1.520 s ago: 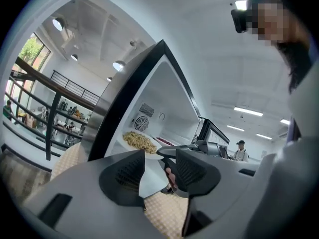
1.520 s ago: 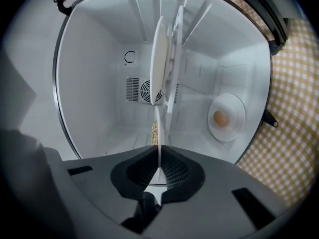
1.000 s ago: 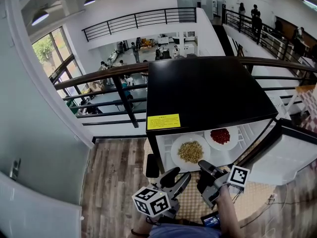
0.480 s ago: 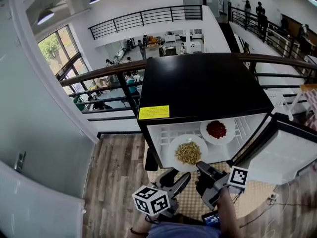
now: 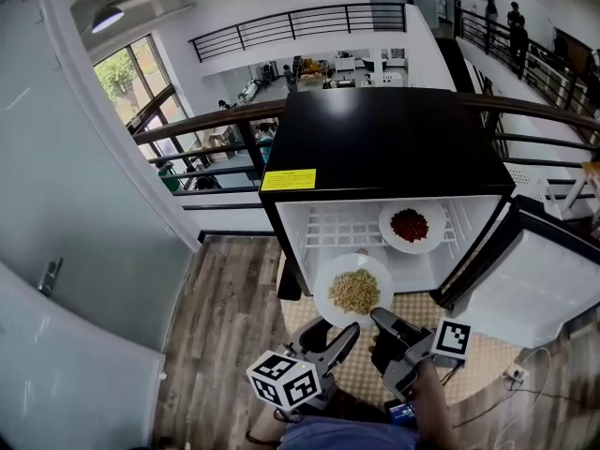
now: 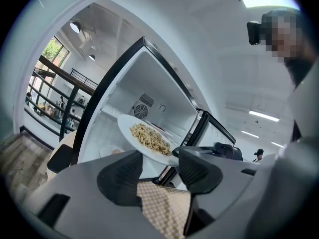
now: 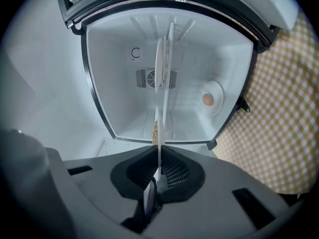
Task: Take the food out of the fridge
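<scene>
- Right hand-held gripper (image 5: 380,319) pinches the near rim of my plate of pale food (image 5: 353,289), held just outside the fridge (image 5: 394,148).
- Left hand-held gripper (image 5: 337,336): jaws just been opening, now spread and empty, just left of that rim.
- Plate of red food (image 5: 411,225) sits on the shelf, deeper in and to the right.

**Setting: upper gallery of a large open-plan office or laboratory building.** A wood-topped black railing (image 5: 206,118) edges a plank floor (image 5: 225,317) and overlooks a lower hall (image 5: 328,68) with people among desks. A second balcony rail (image 5: 291,22), tall windows (image 5: 131,73) and ceiling lamps (image 5: 108,17) enclose the space. A small black fridge (image 5: 384,139) stands on a checked mat (image 7: 279,108).
</scene>
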Action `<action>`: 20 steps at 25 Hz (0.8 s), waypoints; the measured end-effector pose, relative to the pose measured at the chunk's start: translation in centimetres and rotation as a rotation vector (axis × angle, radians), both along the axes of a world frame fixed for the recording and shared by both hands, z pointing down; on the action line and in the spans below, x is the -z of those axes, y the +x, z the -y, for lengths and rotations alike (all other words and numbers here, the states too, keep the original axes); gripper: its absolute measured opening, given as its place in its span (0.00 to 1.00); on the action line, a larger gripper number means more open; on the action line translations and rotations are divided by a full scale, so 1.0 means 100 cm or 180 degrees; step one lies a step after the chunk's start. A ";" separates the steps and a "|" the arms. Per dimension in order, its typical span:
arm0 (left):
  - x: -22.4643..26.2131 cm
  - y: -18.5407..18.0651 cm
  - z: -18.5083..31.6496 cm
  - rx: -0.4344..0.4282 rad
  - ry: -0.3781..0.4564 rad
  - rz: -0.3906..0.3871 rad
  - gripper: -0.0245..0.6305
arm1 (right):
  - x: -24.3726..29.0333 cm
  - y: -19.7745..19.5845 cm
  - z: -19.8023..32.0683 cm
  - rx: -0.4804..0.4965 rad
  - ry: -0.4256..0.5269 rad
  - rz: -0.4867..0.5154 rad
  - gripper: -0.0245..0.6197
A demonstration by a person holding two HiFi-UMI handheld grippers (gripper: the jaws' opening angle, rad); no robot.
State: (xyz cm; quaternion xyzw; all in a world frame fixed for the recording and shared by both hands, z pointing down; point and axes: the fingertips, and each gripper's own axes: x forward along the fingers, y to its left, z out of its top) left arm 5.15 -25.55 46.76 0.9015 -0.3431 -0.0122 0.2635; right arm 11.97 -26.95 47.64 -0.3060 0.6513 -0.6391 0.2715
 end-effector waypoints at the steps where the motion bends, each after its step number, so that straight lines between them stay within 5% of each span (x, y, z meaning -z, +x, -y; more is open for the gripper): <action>1: 0.000 0.001 -0.005 0.0023 0.0003 0.0014 0.38 | -0.001 0.001 -0.004 0.0023 -0.0008 0.0021 0.08; 20: -0.003 0.003 -0.037 0.0190 0.0023 0.0334 0.38 | 0.001 0.001 -0.035 0.0163 0.0096 -0.0050 0.08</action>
